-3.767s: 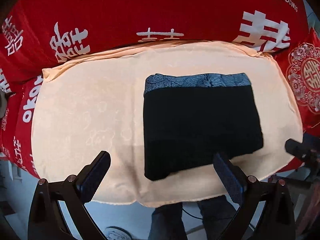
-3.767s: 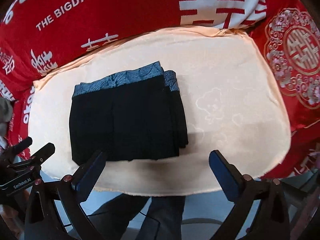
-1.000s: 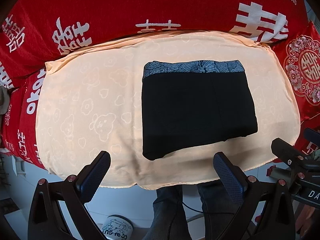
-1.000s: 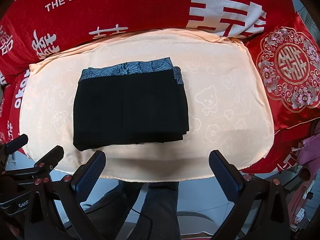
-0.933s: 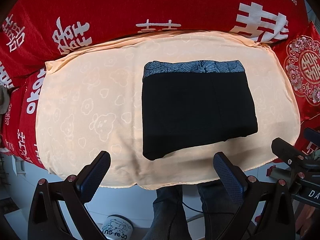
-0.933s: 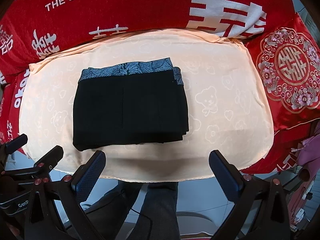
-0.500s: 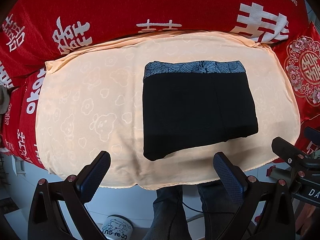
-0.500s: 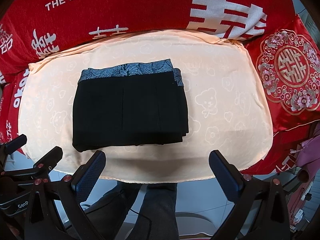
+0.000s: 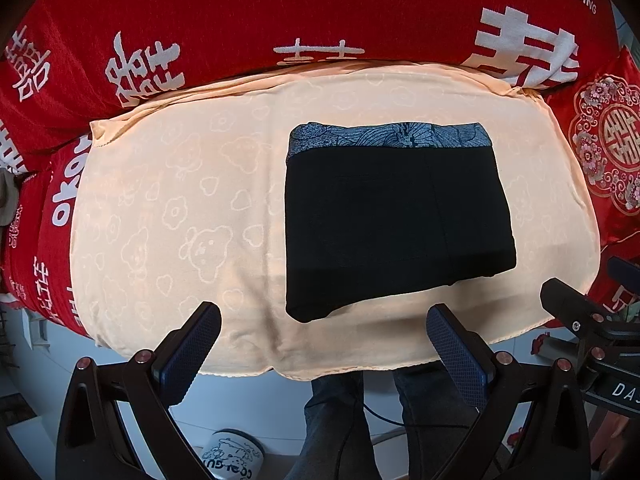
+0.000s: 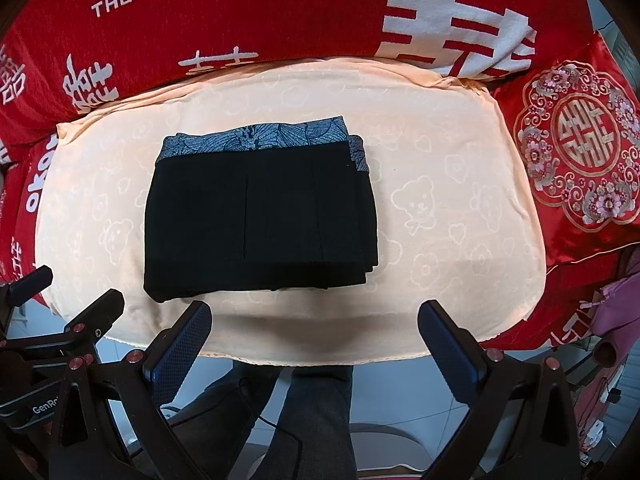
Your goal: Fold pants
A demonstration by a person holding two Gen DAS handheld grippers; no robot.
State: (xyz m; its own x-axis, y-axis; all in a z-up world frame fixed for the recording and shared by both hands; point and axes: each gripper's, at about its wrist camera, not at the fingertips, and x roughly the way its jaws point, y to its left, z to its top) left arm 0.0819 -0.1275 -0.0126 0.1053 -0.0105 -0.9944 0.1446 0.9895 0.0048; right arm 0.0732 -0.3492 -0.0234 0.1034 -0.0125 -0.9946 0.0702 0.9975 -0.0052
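the left tool (image 9: 322,344) hangs with its fingers spread wide and nothing between them, its blue textured pads (image 9: 188,354) hovering over the near edge of the peach cloth (image 9: 176,208), clear of the pants (image 9: 396,220). the right tool (image 10: 314,344) is likewise spread wide and empty, its pads (image 10: 452,350) just short of the same near edge of the cloth (image 10: 460,184). in the left wrist view the right tool (image 9: 576,316) shows off the cloth's near right corner; in the right wrist view the left tool (image 10: 68,320) shows off its near left corner. neither touches the fabric.

the pants (image 10: 260,220) lie folded into a compact black rectangle flat on the peach cloth, nearer its middle than its edges, a little toward the near side. their patterned blue-grey waistband (image 10: 256,140) runs along the far side of the bundle, and stacked layers show stepped at the bundle's right edge. the cloth carries a faint pattern of bears and flowers.

beyond and around the cloth lies a red blanket (image 10: 280,12) with white lettering and large white characters. to the right of the cloth sits a red embroidered cushion (image 10: 576,140). below the cloth's near edge a person's dark trouser legs (image 9: 340,420) stand on a pale floor, with a white printed bowl (image 9: 232,454) beside them.
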